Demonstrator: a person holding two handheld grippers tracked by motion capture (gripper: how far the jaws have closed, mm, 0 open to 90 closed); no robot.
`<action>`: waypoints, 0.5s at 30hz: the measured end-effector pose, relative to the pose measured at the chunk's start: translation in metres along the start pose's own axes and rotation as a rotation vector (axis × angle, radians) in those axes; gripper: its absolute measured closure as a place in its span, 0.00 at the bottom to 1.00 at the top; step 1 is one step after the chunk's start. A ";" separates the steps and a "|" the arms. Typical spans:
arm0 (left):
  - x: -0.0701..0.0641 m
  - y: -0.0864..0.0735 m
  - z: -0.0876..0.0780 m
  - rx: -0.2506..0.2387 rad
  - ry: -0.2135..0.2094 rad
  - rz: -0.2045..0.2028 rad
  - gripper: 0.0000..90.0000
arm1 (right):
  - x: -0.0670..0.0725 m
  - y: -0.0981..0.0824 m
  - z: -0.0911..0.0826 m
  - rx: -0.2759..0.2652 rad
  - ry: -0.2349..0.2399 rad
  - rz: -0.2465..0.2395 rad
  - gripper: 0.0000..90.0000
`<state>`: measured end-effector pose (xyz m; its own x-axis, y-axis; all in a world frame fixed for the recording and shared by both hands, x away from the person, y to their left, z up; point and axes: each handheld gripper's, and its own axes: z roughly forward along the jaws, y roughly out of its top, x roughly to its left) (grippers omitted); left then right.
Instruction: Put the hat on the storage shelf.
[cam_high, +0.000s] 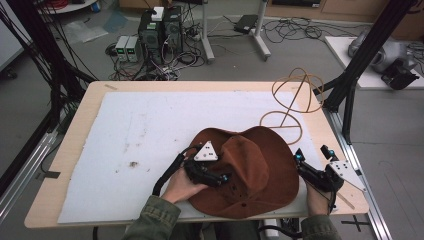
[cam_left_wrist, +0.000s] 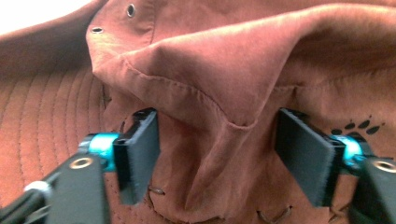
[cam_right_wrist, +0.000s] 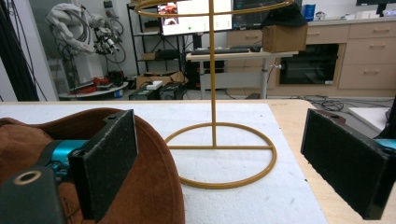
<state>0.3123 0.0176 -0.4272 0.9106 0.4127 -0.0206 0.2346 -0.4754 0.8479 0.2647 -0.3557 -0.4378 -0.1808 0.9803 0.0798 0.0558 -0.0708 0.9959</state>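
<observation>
Brown hat (cam_high: 252, 172) lies crown-up on white mat (cam_high: 150, 130) at near right of worktop (cam_high: 90, 100), brim flat, long axis running roughly left-right across worktop. Crown creased into a ridge. Left tool (cam_high: 224, 181) sits over crown from the left, jaws either side of that fold (cam_left_wrist: 219, 107), w/ fabric between them; pads not pressing yet, jaws partly spread. Right tool (cam_high: 310, 162) just off hat's right brim edge, jaws wide apart, nothing between. Wire stand (cam_high: 292, 107) behind hat, upright.
</observation>
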 end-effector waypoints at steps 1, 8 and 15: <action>0.000 0.000 0.000 0.000 0.000 0.000 0.48 | 0.000 0.000 0.000 0.000 0.001 0.003 0.11; -0.003 0.001 0.002 0.036 0.022 0.041 0.98 | 0.000 0.000 0.001 0.000 0.005 -0.012 0.11; -0.006 0.002 -0.003 0.016 0.049 0.089 0.99 | -0.001 -0.001 0.000 0.001 0.003 -0.007 0.11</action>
<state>0.3066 0.0163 -0.4238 0.9105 0.4055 0.0805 0.1594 -0.5239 0.8367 0.2649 -0.3564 -0.4384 -0.1837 0.9803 0.0728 0.0555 -0.0636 0.9964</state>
